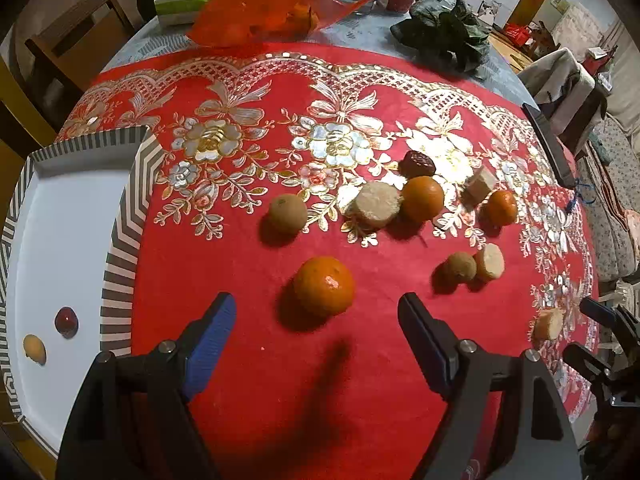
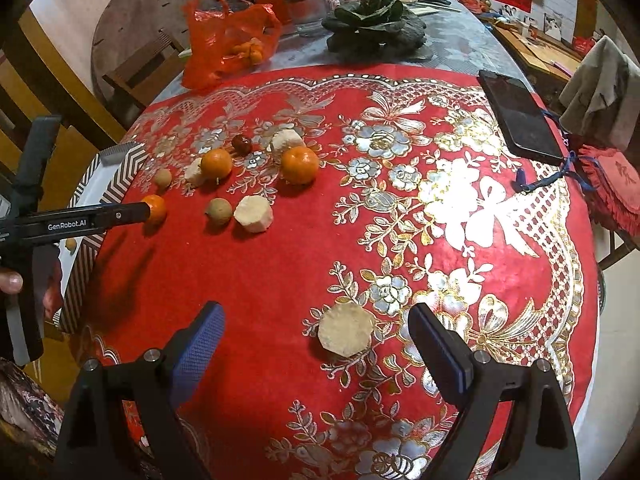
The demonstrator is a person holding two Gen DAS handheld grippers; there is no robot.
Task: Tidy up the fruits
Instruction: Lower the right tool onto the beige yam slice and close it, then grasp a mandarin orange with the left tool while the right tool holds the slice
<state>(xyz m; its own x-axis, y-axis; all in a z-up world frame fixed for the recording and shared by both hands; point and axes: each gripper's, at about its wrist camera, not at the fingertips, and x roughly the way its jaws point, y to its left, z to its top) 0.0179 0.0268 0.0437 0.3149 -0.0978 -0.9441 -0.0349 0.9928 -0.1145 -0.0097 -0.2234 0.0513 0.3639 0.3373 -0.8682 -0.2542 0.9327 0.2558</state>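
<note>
Your left gripper (image 1: 316, 312) hangs wide open over the red cloth (image 1: 248, 264), holding nothing, with a mandarin (image 1: 324, 286) lying low in the centre of the left view, between its blue pads (image 1: 212, 340) but touching neither. At the left edge of that view sits the striped tray (image 1: 124, 216), already carrying a red date (image 1: 66, 321) and a small yellow fruit (image 1: 34, 349). Across the middle of the frame the rest of the fruit is scattered: a longan (image 1: 287, 213), a pale round chunk (image 1: 376, 204) touching a second mandarin (image 1: 423, 198), a dark date (image 1: 418, 164) just above them, and a third mandarin (image 1: 501, 208) further right. Your right gripper (image 2: 316, 340) is likewise spread wide and empty, with a pale peeled piece (image 2: 346, 334) resting on the cloth between its fingers in the lower centre of the right view. A phone (image 2: 518, 118) lies at the upper right of that frame, and an orange bag (image 2: 228, 40) sits at the upper left.
</note>
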